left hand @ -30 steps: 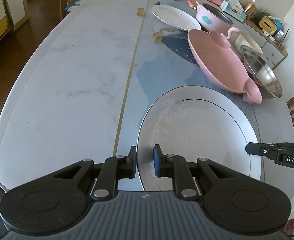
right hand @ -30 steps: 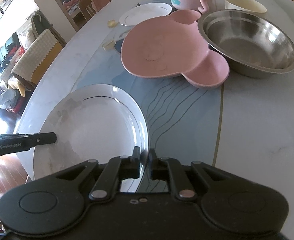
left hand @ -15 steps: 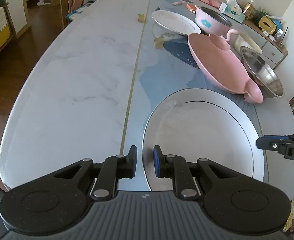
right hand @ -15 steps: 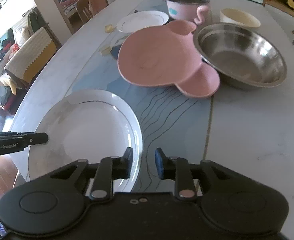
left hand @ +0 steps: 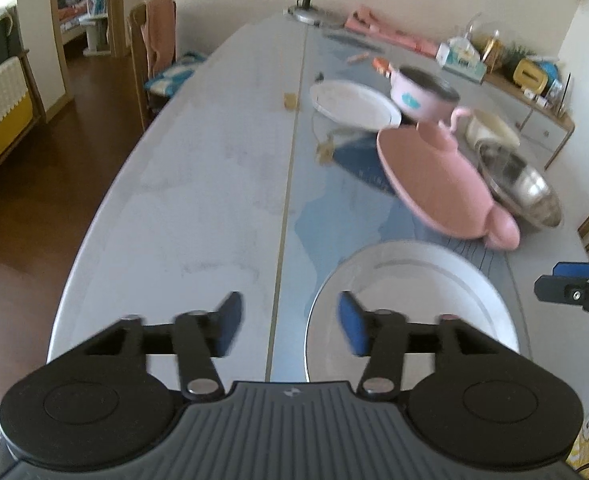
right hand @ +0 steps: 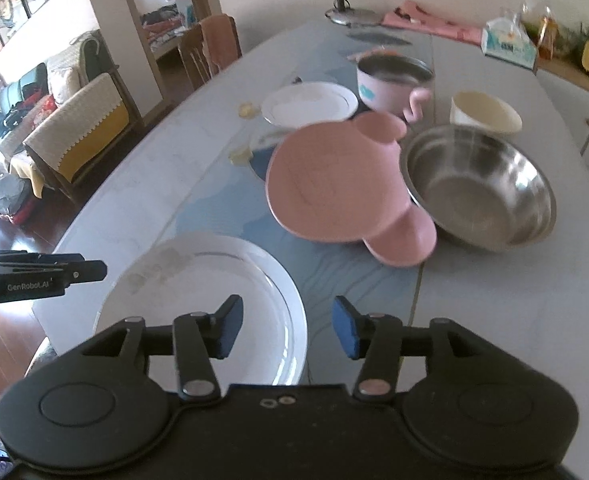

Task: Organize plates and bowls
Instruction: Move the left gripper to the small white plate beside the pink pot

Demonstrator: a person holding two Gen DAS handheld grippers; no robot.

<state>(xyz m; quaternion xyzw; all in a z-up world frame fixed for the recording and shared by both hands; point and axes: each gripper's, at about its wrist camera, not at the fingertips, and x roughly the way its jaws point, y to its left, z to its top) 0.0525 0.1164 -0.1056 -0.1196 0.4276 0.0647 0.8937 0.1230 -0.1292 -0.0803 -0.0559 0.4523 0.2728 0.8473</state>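
A large white plate (left hand: 414,304) (right hand: 214,292) lies flat at the near end of the table. My left gripper (left hand: 288,328) hovers above its left rim, jaws opening, nothing between them. My right gripper (right hand: 286,328) hovers above its right rim, jaws also opening and empty. Further back sit a pink mouse-shaped plate (left hand: 438,188) (right hand: 334,188), a steel bowl (left hand: 522,184) (right hand: 478,184), a small white plate (left hand: 354,104) (right hand: 310,104), a pink handled pot (left hand: 422,96) (right hand: 390,80) and a cream bowl (left hand: 490,128) (right hand: 486,112).
The long marble table (left hand: 198,184) has bare room on its left half. Small yellowish bits (left hand: 290,100) lie near the small plate. A lamp base (right hand: 350,16), pink cloth and a tissue box (right hand: 510,44) stand at the far end. Wooden chairs (left hand: 150,48) flank the table.
Both grippers let go of the large white plate's rims, opened wide and rose away from it. The plate stays flat on the table.
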